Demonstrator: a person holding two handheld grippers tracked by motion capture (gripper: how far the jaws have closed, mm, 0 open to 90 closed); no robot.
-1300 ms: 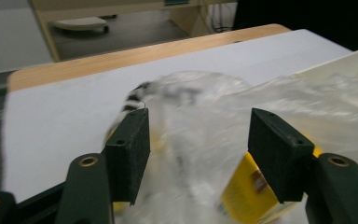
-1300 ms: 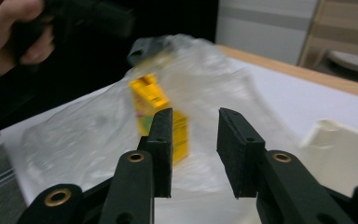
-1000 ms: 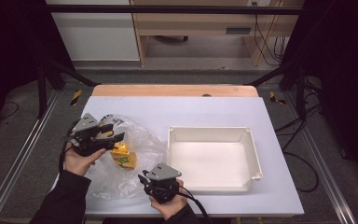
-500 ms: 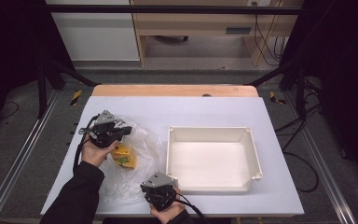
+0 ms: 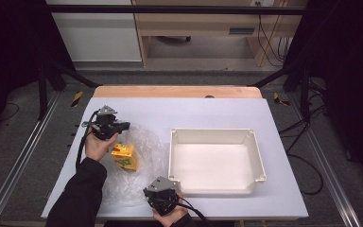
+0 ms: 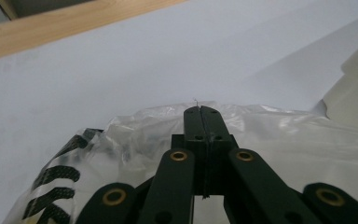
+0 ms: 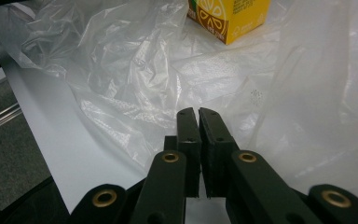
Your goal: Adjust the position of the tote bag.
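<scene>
Both tongs are clamped on the clear plastic bag [image 5: 132,165], which lies crumpled on the white worktop [image 5: 194,113] just left of the white tray [image 5: 216,161]. The left tongs [image 5: 118,127] pinch the bag's far edge, jaws fully together with only the film between them; the right tongs [image 5: 163,201] grip its near edge, close to the tray's near-left corner, jaws all but touching. Inside the bag, between the two grips, sits a yellow carton [image 5: 124,156].

My worry is the film: the pinches are thin, so a pull could slip the plastic out or tear it, and if the mouth sags when lifted, the carton could slide out onto the worktop short of the tray.

Compared with a second ago, the left hand has moved away from the carton to the bag's far rim and its jaws have snapped shut there; the right tongs have sunk slightly and finished closing, film between them
</scene>
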